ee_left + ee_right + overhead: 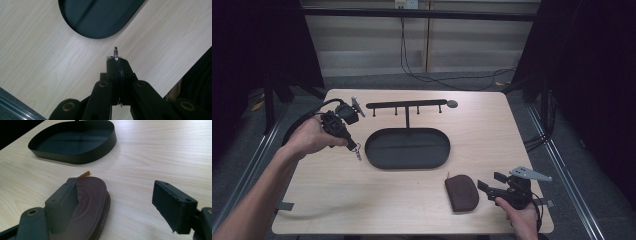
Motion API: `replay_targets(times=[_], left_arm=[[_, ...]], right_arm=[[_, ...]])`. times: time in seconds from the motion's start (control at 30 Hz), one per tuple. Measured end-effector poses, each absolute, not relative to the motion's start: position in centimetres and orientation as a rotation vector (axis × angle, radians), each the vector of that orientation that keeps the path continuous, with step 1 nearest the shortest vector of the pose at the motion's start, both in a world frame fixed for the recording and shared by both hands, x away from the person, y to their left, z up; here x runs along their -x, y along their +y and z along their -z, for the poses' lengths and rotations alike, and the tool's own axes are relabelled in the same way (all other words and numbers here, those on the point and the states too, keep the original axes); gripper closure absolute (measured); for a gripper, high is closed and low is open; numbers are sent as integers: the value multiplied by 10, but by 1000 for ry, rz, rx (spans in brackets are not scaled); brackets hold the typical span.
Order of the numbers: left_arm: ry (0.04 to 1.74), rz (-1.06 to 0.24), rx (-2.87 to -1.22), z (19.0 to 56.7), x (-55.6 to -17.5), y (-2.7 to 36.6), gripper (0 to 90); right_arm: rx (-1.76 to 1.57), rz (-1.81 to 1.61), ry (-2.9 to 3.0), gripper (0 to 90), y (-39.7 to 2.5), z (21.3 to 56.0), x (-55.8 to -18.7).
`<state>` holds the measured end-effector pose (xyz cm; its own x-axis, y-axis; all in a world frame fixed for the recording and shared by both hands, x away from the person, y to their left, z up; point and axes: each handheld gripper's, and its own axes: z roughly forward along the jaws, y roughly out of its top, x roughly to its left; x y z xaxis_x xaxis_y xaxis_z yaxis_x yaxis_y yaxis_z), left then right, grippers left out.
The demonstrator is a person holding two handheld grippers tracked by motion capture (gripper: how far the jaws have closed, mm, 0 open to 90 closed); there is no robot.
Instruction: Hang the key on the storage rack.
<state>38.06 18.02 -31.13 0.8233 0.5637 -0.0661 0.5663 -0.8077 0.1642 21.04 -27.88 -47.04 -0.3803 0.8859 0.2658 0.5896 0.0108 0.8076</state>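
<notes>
I can read no text, number or brand anywhere from here. The brown pouch (pixel 92 202), lying on the table near the black oval tray (pixel 75 142), carries an embossed round emblem on its flap, but I cannot make out any lettering in it.

The left tool (pixel 353 148) hangs above the surface (pixel 492 135), just left of the oval tray (pixel 407 148), gripping small keys (pixel 357 153). The right tool (pixel 486 183), jaws apart, sits beside the brown pouch (pixel 461 192).
</notes>
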Motion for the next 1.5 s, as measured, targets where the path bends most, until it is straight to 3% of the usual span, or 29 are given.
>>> replay_targets(times=[0.43, 1.5], left_arm=[[884, -19, -2835, 287, -398, 161, 894], [944, -7, -2819, 279, -441, 138, 894]], right_arm=[[-1526, -1315, 1973, 190, -279, 470, -210], [-1511, -1318, 2005, 179, -278, 470, -210]])
